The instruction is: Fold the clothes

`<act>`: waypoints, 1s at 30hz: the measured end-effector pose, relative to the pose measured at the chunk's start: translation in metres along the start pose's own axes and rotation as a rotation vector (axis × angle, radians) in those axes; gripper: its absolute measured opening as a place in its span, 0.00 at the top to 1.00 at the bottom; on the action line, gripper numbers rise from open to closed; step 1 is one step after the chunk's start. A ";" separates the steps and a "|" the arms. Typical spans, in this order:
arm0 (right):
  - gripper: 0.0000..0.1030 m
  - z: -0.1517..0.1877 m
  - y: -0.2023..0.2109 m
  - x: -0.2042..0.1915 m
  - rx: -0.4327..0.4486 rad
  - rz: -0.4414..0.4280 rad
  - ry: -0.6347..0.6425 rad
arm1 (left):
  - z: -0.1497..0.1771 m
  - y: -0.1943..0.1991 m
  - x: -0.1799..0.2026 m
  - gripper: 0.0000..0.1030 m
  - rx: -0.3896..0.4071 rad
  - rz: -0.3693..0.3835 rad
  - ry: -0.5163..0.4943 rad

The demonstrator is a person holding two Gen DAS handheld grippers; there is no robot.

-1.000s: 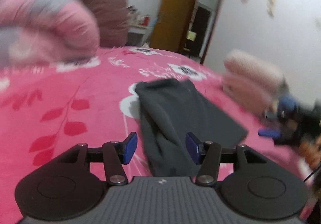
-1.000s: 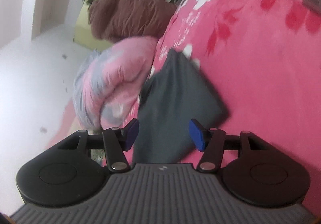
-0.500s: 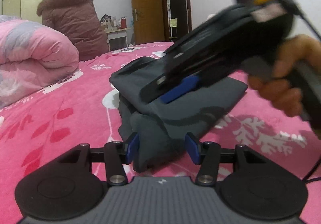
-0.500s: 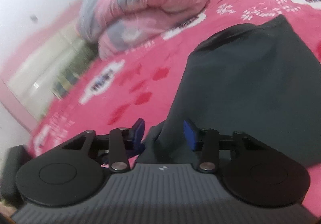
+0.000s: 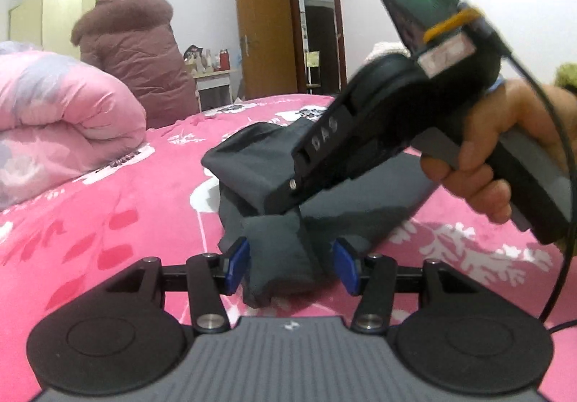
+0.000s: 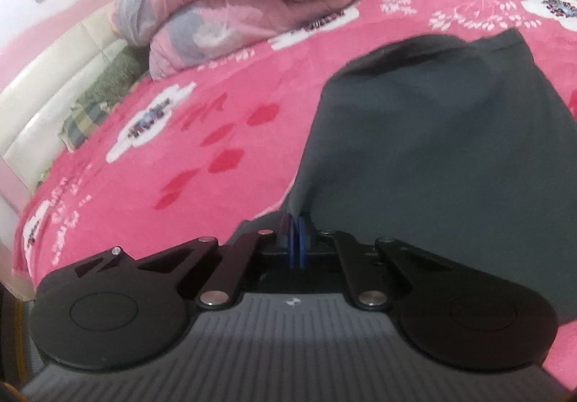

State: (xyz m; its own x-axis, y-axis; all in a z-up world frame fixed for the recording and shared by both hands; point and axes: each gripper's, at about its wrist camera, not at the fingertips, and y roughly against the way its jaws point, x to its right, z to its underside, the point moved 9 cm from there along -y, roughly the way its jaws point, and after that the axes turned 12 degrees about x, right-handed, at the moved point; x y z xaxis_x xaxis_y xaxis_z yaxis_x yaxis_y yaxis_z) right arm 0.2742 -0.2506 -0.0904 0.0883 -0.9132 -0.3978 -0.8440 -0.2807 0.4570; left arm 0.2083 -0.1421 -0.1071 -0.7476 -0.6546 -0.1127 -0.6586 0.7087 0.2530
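Observation:
A dark grey garment [image 5: 259, 164] lies partly folded on the pink flowered bedspread [image 5: 108, 221]. In the left wrist view its near bunched end sits between the blue pads [image 5: 236, 265] of my left gripper [image 5: 292, 266], which stands open around it without pressing. A hand brings my right gripper [image 5: 288, 202] in from the right, its tip on the garment just beyond the left one. In the right wrist view the garment [image 6: 432, 135] fills the right half. There the right gripper [image 6: 296, 239] is shut, with the cloth's edge pinched between its pads.
A rolled pink and grey quilt [image 5: 61, 120] lies at the far left of the bed. A person in a brown padded coat [image 5: 133, 56] stands behind it by a small table. A cream headboard [image 6: 54, 88] runs along the bed's edge. A black cable [image 5: 562, 221] hangs at the right.
The right gripper swung in over the garment from the right, rolled, and closed on its edge. The left gripper dropped to the garment's near end, then held still, staying open.

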 end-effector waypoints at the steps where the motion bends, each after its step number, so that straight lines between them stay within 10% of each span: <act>1: 0.99 -0.002 0.003 0.000 0.012 -0.006 -0.007 | 0.001 -0.003 0.000 0.49 -0.013 -0.002 -0.005; 7: 0.99 -0.007 0.012 0.004 0.059 -0.055 -0.086 | 0.004 -0.024 -0.010 0.49 -0.065 0.018 0.069; 16: 0.99 -0.008 0.013 0.008 0.085 -0.110 -0.157 | 0.011 -0.036 -0.007 0.68 -0.082 0.251 0.203; 22: 0.99 -0.007 0.011 0.013 0.091 -0.130 -0.205 | 0.013 -0.035 -0.029 0.60 -0.074 0.198 0.308; 24: 0.99 -0.008 0.011 0.013 0.097 -0.138 -0.218 | 0.016 -0.035 -0.023 0.85 -0.093 0.272 0.326; 30: 0.99 -0.004 0.005 0.017 0.086 -0.153 -0.247 | 0.021 -0.032 -0.035 0.75 -0.116 0.246 0.388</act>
State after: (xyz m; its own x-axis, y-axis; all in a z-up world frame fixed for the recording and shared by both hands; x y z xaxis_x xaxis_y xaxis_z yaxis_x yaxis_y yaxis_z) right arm 0.2734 -0.2688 -0.0911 0.0951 -0.7598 -0.6432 -0.8736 -0.3734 0.3119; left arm 0.2537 -0.1359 -0.1316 -0.7784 -0.5366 0.3258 -0.4355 0.8354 0.3353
